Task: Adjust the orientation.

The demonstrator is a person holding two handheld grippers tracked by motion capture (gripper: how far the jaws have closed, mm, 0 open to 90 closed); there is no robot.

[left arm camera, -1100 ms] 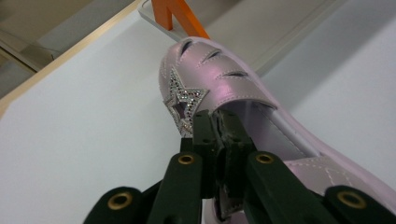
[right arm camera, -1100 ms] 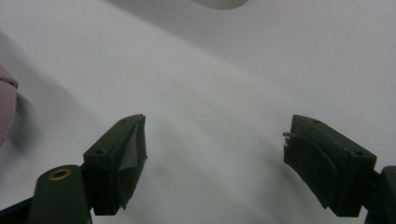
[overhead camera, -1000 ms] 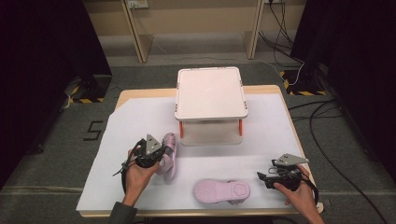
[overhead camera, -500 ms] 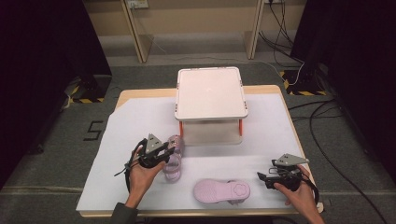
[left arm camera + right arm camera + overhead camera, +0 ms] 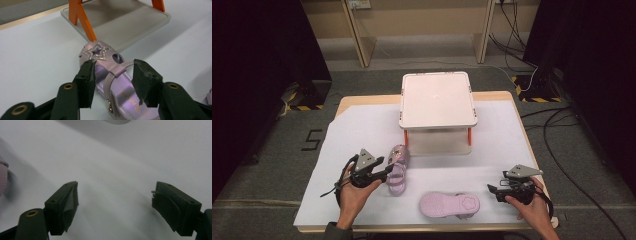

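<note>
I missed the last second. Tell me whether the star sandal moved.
Yes. The star sandal swung upright, its toe now nearer the white stand's orange leg. The left gripper has just been opening around it.

— What sort of place is this?
— A lab or recording studio. Black curtains (image 5: 257, 75) hang at nine and three o'clock, with hazard tape (image 5: 302, 100) on the grey carpet.
— Anything else?
— Cables (image 5: 557, 135) trail across the floor at two o'clock, and a "5" (image 5: 312, 140) is marked beside the white-covered surface (image 5: 362, 135).
</note>
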